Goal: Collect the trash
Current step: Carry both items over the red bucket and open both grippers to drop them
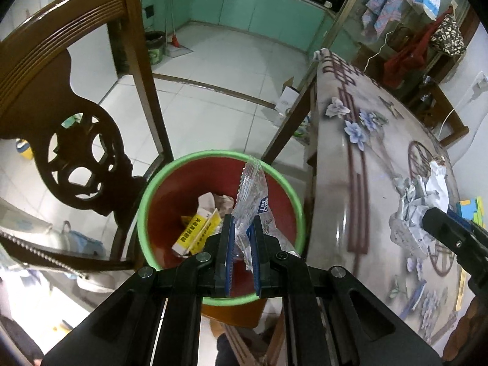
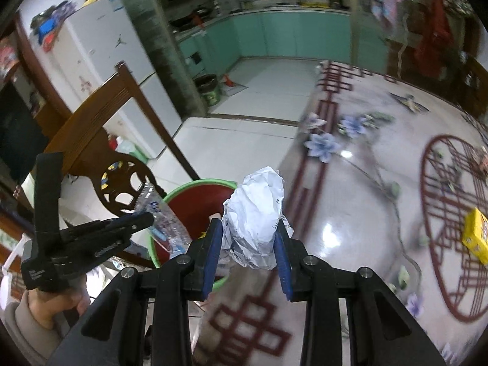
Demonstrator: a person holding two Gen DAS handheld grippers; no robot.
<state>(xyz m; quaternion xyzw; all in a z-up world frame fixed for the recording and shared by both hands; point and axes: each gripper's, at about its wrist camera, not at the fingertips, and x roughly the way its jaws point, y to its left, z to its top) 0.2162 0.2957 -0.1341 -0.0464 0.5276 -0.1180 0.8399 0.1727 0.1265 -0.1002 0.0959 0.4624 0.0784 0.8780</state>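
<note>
My left gripper (image 1: 242,228) is shut on a clear plastic wrapper (image 1: 251,195) and holds it over a red bin with a green rim (image 1: 213,154). The bin holds a yellow box (image 1: 196,231) and paper scraps. My right gripper (image 2: 248,228) is shut on a crumpled white paper ball (image 2: 257,210), held above the table edge beside the bin (image 2: 198,202). In the right wrist view the left gripper (image 2: 146,219) shows at the left with the wrapper (image 2: 158,213). In the left wrist view the right gripper (image 1: 427,216) shows at the right with the paper ball (image 1: 414,210).
A carved wooden chair (image 1: 70,140) stands left of the bin. The floral table (image 2: 366,213) lies to the right, with a yellow box (image 2: 475,238) on it. White tiled floor (image 1: 219,61) and green cabinets (image 1: 268,12) lie beyond.
</note>
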